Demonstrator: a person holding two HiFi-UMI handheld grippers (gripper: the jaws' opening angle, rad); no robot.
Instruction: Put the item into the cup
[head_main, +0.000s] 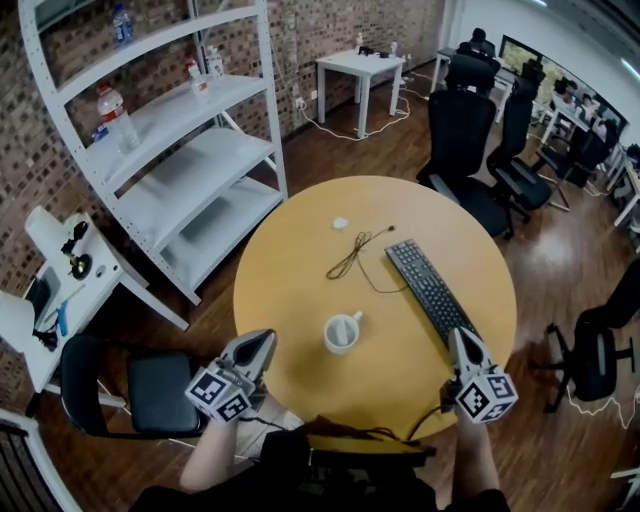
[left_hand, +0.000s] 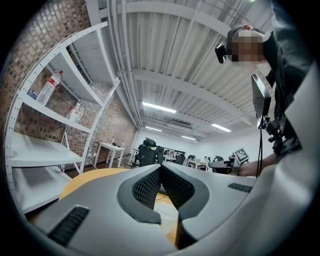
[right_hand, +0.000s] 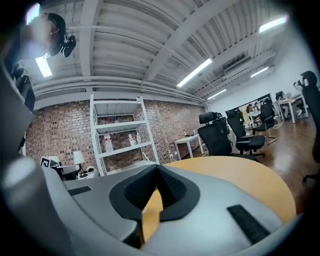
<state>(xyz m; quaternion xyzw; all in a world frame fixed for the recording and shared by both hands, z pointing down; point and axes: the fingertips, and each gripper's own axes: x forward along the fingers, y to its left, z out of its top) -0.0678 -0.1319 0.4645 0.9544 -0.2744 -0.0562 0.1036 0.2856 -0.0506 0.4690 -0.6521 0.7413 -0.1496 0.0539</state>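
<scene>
Picking seems not yet begun: the left tool (head_main: 262, 342) and right tool (head_main: 461, 338) are clenched, empty; next, one should open and reach the item (head_main: 340, 223) ahead, past the cup (head_main: 342, 332).

Fig.: open-plan office w/ brick wall (head_main: 330, 25) and ceiling strip lights (left_hand: 159, 107). Round counter (head_main: 300, 260) carries a keyboard (head_main: 430, 290) just ahead of the right tongs (head_main: 459, 338). Black swivel chairs (head_main: 462, 130) and a monitor (head_main: 522, 55) stand well beyond. White shelf rack (head_main: 190, 150) w/ bottles (head_main: 115, 115) is ahead-left of the left tongs (head_main: 268, 340).
</scene>
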